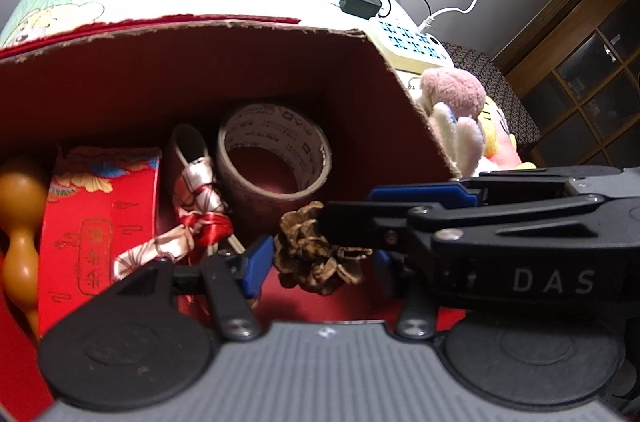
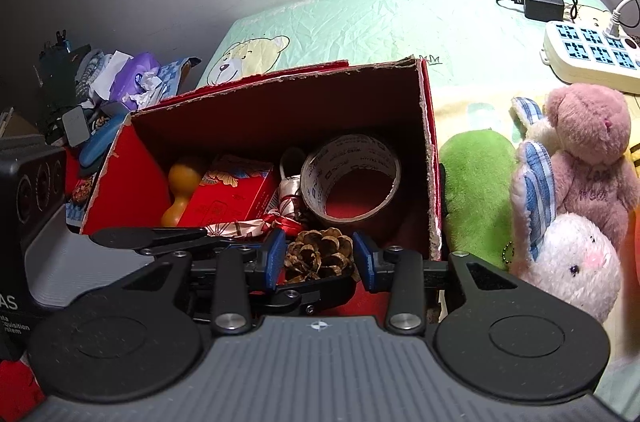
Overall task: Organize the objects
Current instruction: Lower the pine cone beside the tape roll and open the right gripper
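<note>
A brown pine cone (image 1: pixel 316 258) (image 2: pixel 318 254) sits low in an open red cardboard box (image 1: pixel 200 30) (image 2: pixel 132 182), near its front wall. My left gripper (image 1: pixel 320 268) has its blue pads against the cone's left and right sides. My right gripper (image 2: pixel 320 258) reaches in from the other side, and its pads also touch the cone's flanks. In the left wrist view the right gripper (image 1: pixel 348 206) crosses in from the right, over the cone's top. In the right wrist view the left gripper's fingers (image 2: pixel 152 238) come in from the left, one behind and one under the cone.
The box also holds a tape roll (image 2: pixel 350 178), a red gift packet (image 2: pixel 232 198), an orange gourd (image 2: pixel 182 190) and a knotted ribbon (image 2: pixel 280 218). Plush toys (image 2: pixel 584 150) and a green plush (image 2: pixel 476 190) lie to its right. A power strip (image 2: pixel 588 54) is behind them; clutter (image 2: pixel 132 82) lies far left.
</note>
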`<action>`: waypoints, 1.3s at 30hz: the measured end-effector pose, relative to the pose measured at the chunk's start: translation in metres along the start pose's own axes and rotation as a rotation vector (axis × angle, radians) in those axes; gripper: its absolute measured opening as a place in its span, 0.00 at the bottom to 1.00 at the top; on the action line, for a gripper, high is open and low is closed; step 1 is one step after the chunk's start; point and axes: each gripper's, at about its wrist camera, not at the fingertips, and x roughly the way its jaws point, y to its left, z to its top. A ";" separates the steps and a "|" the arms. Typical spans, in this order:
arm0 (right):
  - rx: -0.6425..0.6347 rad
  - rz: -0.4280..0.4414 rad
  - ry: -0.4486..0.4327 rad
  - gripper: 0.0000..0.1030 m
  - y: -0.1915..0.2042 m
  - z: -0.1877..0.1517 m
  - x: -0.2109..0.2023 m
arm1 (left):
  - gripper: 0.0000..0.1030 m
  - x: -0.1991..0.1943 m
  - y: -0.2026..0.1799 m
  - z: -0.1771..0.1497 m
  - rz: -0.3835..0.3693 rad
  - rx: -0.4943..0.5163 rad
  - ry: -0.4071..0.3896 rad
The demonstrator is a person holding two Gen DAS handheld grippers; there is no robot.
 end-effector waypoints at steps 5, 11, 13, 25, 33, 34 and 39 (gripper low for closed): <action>0.007 -0.001 -0.012 0.40 0.000 -0.002 -0.001 | 0.49 0.000 0.000 0.001 0.004 0.006 0.002; 0.005 -0.006 -0.031 0.40 0.000 -0.004 -0.002 | 0.49 0.002 -0.002 0.002 0.019 0.022 0.010; 0.012 -0.002 -0.040 0.42 -0.001 -0.005 -0.003 | 0.52 0.002 -0.002 0.003 0.020 0.023 0.008; 0.022 0.007 -0.080 0.42 -0.002 -0.009 -0.006 | 0.55 0.001 -0.003 0.002 0.037 0.031 0.003; 0.018 0.010 -0.106 0.41 -0.003 -0.012 -0.007 | 0.58 0.001 -0.008 0.002 0.096 0.052 0.001; 0.016 0.010 -0.108 0.41 -0.002 -0.012 -0.007 | 0.58 0.001 -0.010 0.002 0.105 0.057 0.001; 0.018 0.012 -0.117 0.41 -0.003 -0.013 -0.007 | 0.60 0.001 -0.011 0.001 0.132 0.062 0.002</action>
